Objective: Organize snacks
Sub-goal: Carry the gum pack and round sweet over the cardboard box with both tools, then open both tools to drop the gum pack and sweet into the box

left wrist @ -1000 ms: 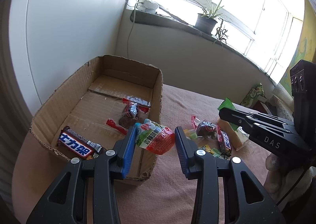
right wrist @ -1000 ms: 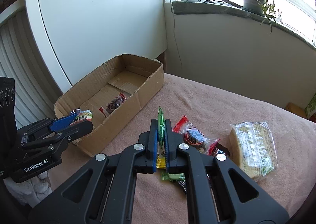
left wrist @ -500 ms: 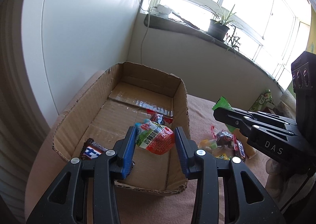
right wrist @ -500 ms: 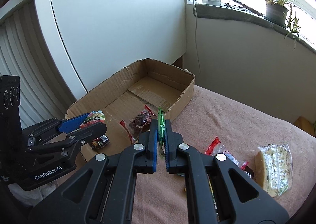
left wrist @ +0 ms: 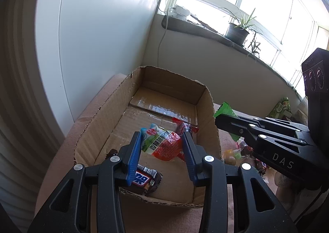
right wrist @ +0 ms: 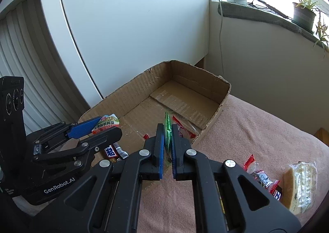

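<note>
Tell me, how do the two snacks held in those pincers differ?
The left gripper holds a puffy red-and-green snack packet, jaws spread wide; the right gripper pinches a thin green packet edge-on, jaws nearly together. Both hang over the cardboard box.

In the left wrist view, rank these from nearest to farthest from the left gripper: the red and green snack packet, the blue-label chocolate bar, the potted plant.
1. Red and green snack packet: clamped between the left gripper fingers.
2. Blue-label chocolate bar: just below, at the near left of the cardboard box floor.
3. Potted plant: far off on the windowsill.
</note>
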### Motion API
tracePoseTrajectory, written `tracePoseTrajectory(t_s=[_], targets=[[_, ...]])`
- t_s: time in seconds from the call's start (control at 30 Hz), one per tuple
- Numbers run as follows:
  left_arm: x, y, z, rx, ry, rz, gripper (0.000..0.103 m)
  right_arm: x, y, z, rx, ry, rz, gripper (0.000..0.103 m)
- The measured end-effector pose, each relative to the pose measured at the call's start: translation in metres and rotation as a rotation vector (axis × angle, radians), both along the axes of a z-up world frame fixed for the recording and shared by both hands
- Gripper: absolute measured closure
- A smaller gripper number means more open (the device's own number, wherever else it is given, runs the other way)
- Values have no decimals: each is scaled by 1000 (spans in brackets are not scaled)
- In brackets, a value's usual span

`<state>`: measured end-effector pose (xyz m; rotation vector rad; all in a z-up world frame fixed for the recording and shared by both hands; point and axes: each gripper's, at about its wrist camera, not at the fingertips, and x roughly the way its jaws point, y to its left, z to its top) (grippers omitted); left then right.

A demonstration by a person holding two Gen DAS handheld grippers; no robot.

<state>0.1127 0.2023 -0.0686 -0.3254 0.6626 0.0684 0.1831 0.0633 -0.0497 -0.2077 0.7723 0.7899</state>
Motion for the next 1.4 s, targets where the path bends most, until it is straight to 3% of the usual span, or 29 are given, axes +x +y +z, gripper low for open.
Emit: tracePoseTrajectory(t_s=[0.6, 0.63, 0.67, 0.73, 1.23, 1.33, 1.4], targets=[[-6, 8, 0, 2, 6, 32, 58, 4, 16, -10, -2, 35, 39, 96], [-7, 9, 0, 3, 6, 35, 58, 4, 16, -10, 0, 34, 41, 91], [-8, 9, 0, 3, 5, 39, 58, 4, 16, -9, 0, 31, 41, 77], [-9, 12, 1, 2, 2, 49, 54, 2, 16, -8, -1, 10, 28, 61], [-22, 6, 10, 23, -20, 61, 51, -7, 3, 6, 6, -32, -4, 43], [-26, 2, 13, 34, -28, 58, 51, -10, -4, 9, 6, -46, -18, 31], [-30, -2, 16, 44, -35, 56, 51, -13, -10, 11, 3, -63, -29, 30]])
